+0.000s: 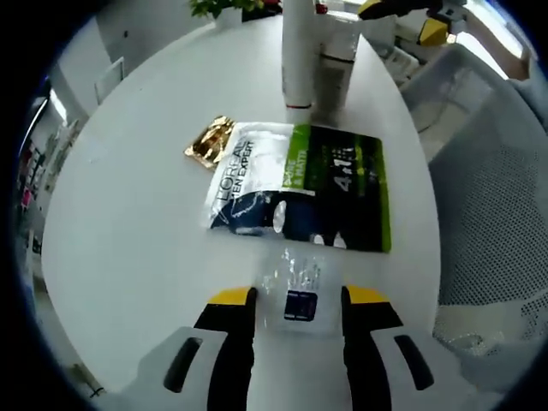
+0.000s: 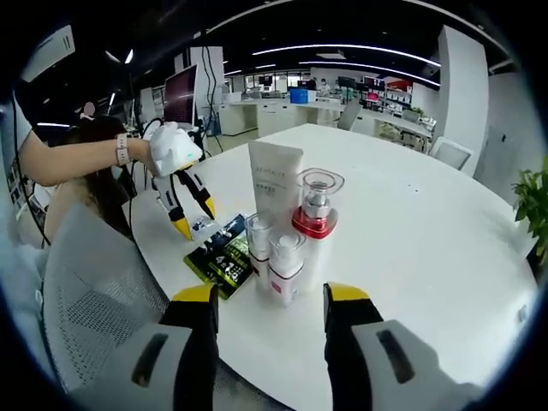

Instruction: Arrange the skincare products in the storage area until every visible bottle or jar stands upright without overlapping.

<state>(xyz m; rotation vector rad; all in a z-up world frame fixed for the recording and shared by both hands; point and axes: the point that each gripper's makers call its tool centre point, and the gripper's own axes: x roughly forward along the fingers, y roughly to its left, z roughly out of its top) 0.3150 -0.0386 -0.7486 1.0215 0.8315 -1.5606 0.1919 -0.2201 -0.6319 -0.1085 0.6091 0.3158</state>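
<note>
Clear sachet (image 1: pixel 295 291) between open hand-held gripper (image 1: pixel 297 296) jaws

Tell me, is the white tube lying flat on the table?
No, the tube stands upright on the table beside the pump bottles.

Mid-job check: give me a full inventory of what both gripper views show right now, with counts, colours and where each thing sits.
Round white table: one, holds everything.
Flat black, white and green sachet pack: one, lying flat mid-table.
Small clear plastic sachet with dark label: one, flat, between the left gripper's jaws.
Crinkled gold foil packet: one, touching the pack's far corner.
Tall white tube: one, upright.
Clear-capped bottle with red collar: one, upright beside the tube.
Small white pump bottles: two, upright, nearest the right gripper.
Grey mesh chair: one, at the table edge.
Green plant: one, at the right gripper view's edge.
Left gripper: yellow-tipped, open.
Right gripper: yellow-tipped, open, empty.
Person's hand: holding the left gripper.
</note>
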